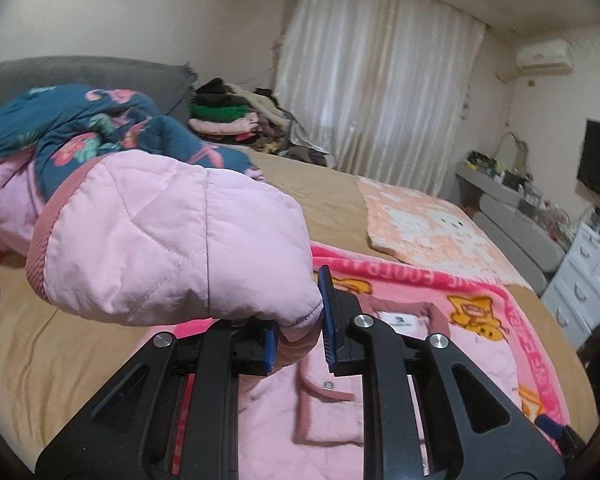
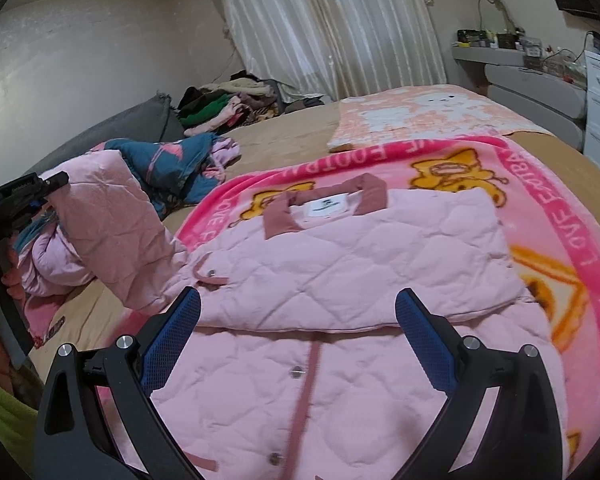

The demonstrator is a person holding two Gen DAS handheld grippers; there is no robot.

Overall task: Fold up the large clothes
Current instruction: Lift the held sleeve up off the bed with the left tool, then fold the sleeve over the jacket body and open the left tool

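Bed (image 2: pixel 284 136): tan sheet, carrying the pink cartoon blanket (image 2: pixel 540 184).
Jacket (image 2: pixel 340 272): pink quilted, spread on the blanket, collar away from the cameras.
Sleeve (image 1: pixel 172 232): lifted clear, blocking the left view.
Left gripper (image 1: pixel 298 334): tilted downward, pads pinching the sleeve's edge.
Right gripper (image 2: pixel 298 336): fingers wide, hovering over the jacket, empty.
Clothes pile (image 2: pixel 228 108): far, blurred.

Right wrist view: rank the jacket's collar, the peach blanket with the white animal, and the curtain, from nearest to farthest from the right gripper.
From the right gripper, jaws open:
1. Jacket's collar, straight ahead on the pink jacket.
2. Peach blanket, beyond it at the bed's far end.
3. Curtain, on the back wall.
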